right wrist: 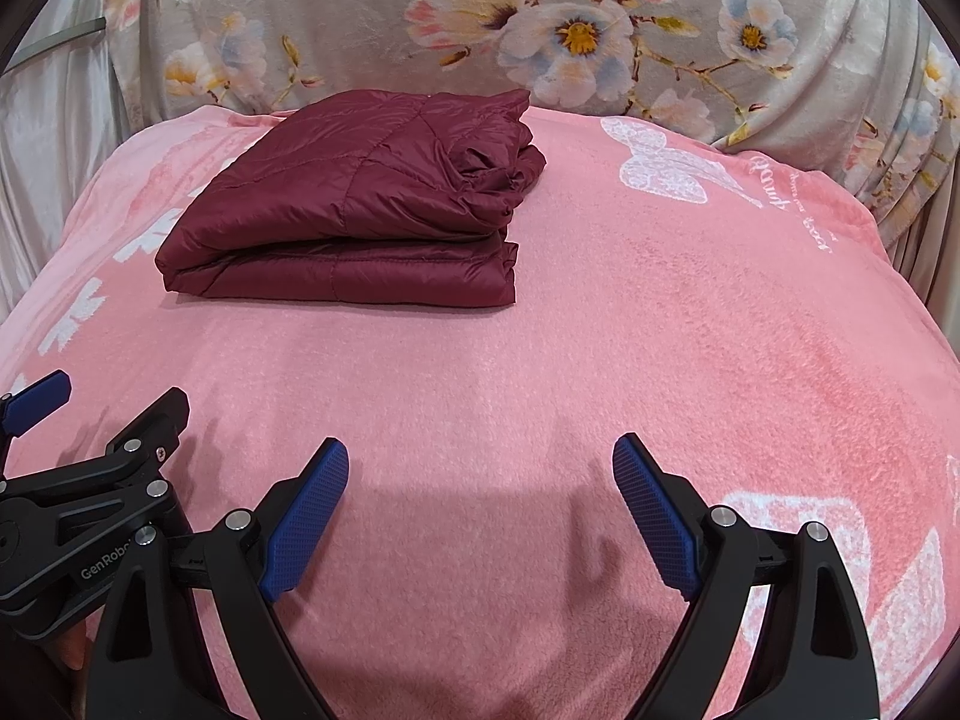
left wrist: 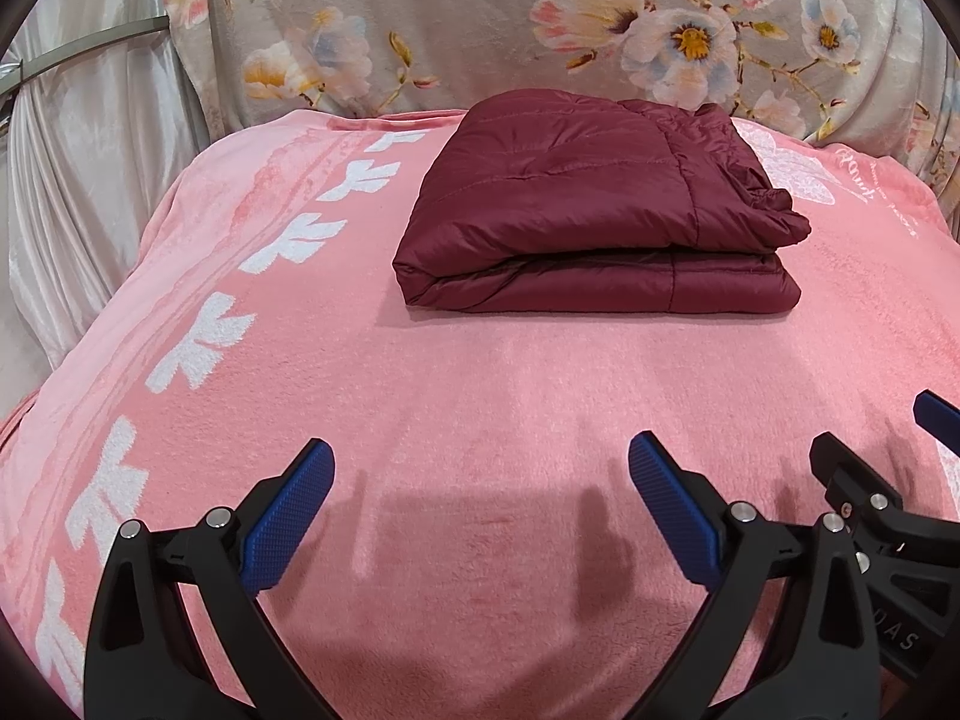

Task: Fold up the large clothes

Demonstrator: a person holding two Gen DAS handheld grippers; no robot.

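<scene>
A dark red quilted puffer jacket point(left wrist: 594, 204) lies folded into a thick rectangle at the far middle of the pink blanket point(left wrist: 480, 396). In the right wrist view the jacket point(right wrist: 354, 204) sits at the far left. My left gripper point(left wrist: 480, 462) is open and empty, low over the blanket well in front of the jacket. My right gripper point(right wrist: 480, 459) is open and empty too, close beside the left one. Each gripper shows at the edge of the other's view.
A grey blanket with pink and white flowers point(left wrist: 540, 30) hangs behind the pink surface. Shiny white fabric point(left wrist: 78, 180) drapes at the left. The pink blanket has white leaf prints point(left wrist: 204, 336) along its left side and a white butterfly print point(right wrist: 666, 168) at the far right.
</scene>
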